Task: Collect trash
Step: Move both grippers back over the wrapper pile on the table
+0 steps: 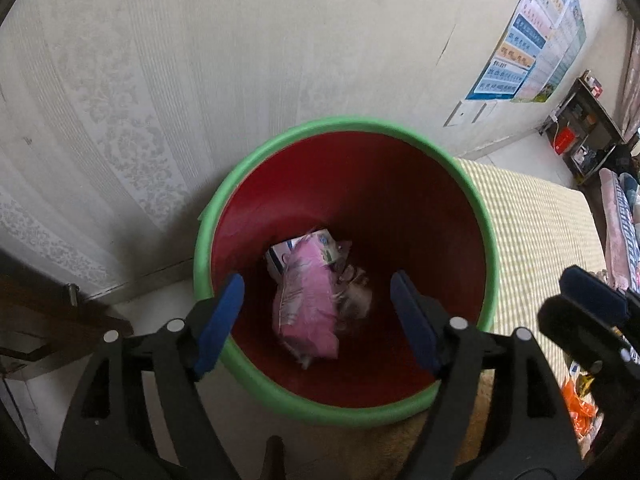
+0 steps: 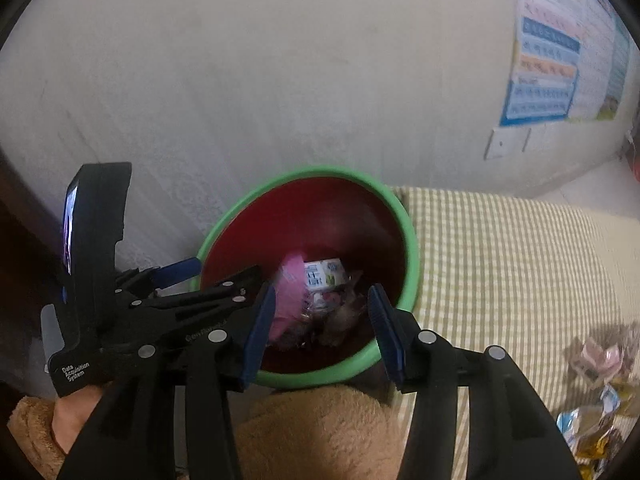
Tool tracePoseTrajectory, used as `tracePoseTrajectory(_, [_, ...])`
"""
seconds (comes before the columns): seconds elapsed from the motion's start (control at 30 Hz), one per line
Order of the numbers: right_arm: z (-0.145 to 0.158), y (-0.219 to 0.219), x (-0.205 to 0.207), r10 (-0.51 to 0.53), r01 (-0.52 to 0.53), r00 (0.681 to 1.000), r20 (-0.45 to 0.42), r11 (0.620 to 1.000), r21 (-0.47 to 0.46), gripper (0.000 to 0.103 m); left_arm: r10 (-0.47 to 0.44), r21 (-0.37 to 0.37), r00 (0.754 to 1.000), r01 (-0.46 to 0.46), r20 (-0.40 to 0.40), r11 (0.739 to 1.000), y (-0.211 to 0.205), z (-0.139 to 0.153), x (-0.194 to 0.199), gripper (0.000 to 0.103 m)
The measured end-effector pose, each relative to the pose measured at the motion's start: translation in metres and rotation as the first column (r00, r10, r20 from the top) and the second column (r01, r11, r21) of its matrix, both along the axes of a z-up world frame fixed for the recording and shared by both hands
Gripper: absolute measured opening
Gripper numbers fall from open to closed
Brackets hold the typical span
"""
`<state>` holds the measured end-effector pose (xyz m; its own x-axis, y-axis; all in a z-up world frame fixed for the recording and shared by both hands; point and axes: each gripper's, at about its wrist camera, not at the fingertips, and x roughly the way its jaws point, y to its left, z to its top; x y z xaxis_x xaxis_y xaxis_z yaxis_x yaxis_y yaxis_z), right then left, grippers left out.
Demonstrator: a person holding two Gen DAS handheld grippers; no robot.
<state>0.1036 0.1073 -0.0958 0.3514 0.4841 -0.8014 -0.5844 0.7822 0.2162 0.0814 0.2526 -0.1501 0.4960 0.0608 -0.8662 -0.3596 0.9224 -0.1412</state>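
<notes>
Trash (image 1: pixel 306 300) lies at the bottom of the red bin (image 1: pixel 486 232) with the green rim, which stands against the patterned wall (image 1: pixel 120 100): a pink packet, a small white carton and some crumpled wrappers. In the left wrist view we hold the left gripper (image 1: pixel 318 322) over the bin's near side, its blue-padded jaws spread wide with nothing between them. At the right edge the right gripper shows only in part. Right of the bin lies a checked mat (image 1: pixel 536 240), with an orange wrapper (image 1: pixel 578 404) near its near edge.

From the right wrist view, our right gripper (image 2: pixel 322 330) hangs above the bin's near rim, jaws moderately apart and gripping nothing. Our left gripper sits to its left, over the rim. More loose wrappers (image 2: pixel 600 392) lie on the mat, near right.
</notes>
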Motion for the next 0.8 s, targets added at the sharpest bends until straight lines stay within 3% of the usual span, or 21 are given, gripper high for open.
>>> tracePoseTrajectory(0.23, [0.009, -0.055, -0.027, -0.094, 0.094, 0.996, -0.012, 0.995, 0.032, 0.051, -0.032, 0.006, 0.999, 0.032, 0.042, 0.999, -0.021, 0.017, -0.015, 0.074])
tracePoseTrajectory(0.43, [0.009, -0.115, -0.054, -0.190, 0.191, 0.982, -0.017, 0.981, 0.026, 0.052, -0.129, 0.009, 0.990, 0.129, 0.064, 0.992, -0.064, 0.030, -0.017, 0.074])
tracePoseTrajectory(0.6, [0.012, -0.182, -0.068, -0.326, 0.326, 0.945, -0.021, 0.945, 0.025, 0.053, -0.216, 0.049, 0.969, 0.212, 0.116, 0.976, -0.104, 0.050, -0.024, 0.074])
tracePoseTrajectory(0.8, [-0.004, -0.265, -0.078, -0.457, 0.456, 0.887, -0.061, 0.889, -0.029, 0.067, -0.284, 0.073, 0.953, 0.278, 0.105, 0.958, -0.139, 0.052, -0.025, 0.077])
